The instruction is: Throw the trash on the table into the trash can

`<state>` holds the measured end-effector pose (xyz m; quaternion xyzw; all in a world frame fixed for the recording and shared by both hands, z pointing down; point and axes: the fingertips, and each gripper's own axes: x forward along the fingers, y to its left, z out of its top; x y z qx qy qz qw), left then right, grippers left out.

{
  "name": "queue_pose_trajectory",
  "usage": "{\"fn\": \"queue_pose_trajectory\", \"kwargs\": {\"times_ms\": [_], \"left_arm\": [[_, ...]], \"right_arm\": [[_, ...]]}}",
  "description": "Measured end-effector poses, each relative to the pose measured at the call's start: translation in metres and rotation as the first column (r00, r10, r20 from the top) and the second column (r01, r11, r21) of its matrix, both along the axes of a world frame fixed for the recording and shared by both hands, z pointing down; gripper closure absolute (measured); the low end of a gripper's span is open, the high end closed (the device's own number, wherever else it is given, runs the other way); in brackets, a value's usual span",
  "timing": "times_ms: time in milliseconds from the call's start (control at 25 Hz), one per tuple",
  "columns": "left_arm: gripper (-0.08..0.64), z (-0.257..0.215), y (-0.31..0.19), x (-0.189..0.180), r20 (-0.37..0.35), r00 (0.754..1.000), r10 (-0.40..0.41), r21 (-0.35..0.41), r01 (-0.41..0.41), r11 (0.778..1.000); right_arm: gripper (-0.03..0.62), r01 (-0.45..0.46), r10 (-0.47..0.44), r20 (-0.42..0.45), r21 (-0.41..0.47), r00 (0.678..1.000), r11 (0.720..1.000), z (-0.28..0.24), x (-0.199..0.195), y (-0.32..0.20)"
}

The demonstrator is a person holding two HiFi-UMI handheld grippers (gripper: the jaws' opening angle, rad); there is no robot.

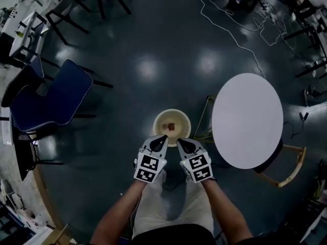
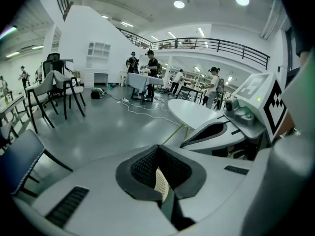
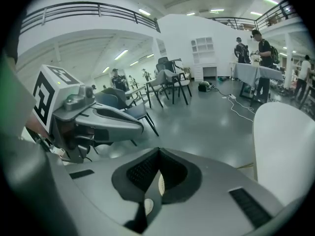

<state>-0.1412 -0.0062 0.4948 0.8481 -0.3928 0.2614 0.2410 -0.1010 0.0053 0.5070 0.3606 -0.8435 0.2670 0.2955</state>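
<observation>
In the head view, the left gripper (image 1: 164, 138) and the right gripper (image 1: 180, 142) sit side by side at lower centre. Both are clenched on nothing, with their tips over the near rim of a round cream trash can (image 1: 158, 120) on the dark floor (image 1: 153, 50). A small reddish-brown piece of trash (image 1: 171, 126) lies inside the can. A round white table (image 1: 248, 120) stands near the can at the right, a blue chair (image 1: 53, 96) at the left, and a white cable (image 1: 230, 29) trails across the upper right.

In the left gripper view, the jaws are pressed together and empty, with a sliver of cream mesh showing through the gap below them. The right gripper fills the right side, with the table top beyond it.

In the right gripper view, the jaws are likewise closed and empty, with cream showing behind them. The left gripper is at the left and the table edge at the right.
</observation>
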Motion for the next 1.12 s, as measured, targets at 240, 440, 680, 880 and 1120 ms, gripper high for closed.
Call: {"fn": "queue_pose_trajectory", "kwargs": {"times_ms": [240, 440, 680, 880, 1120], "left_arm": [[0.545, -0.053, 0.007, -0.017, 0.010, 1.000, -0.002, 0.022, 0.001, 1.000], [0.545, -0.094, 0.008, -0.033, -0.006, 1.000, -0.013, 0.064, 0.014, 0.998], [0.545, -0.137, 0.018, -0.050, -0.054, 0.998, -0.042, 0.105, 0.047, 0.993], [0.545, -0.172, 0.023, -0.057, -0.072, 0.997, 0.008, 0.160, 0.004, 0.987], [0.545, -0.205, 0.037, -0.067, -0.077, 0.995, 0.059, 0.202, -0.043, 0.978]], "right_arm": [[0.573, 0.015, -0.017, 0.035, 0.058, 0.999, 0.998, -0.065, -0.021, -0.001], [0.574, -0.003, -0.003, 0.058, 0.098, 0.998, 0.995, -0.109, -0.037, -0.005], [0.574, -0.035, 0.027, 0.073, 0.114, 0.997, 0.993, -0.152, -0.051, 0.005], [0.574, -0.073, 0.060, 0.081, 0.165, 0.995, 0.984, -0.191, -0.060, 0.006], [0.574, -0.117, 0.095, 0.110, 0.210, 0.989, 0.971, -0.230, -0.069, 0.017]]}}
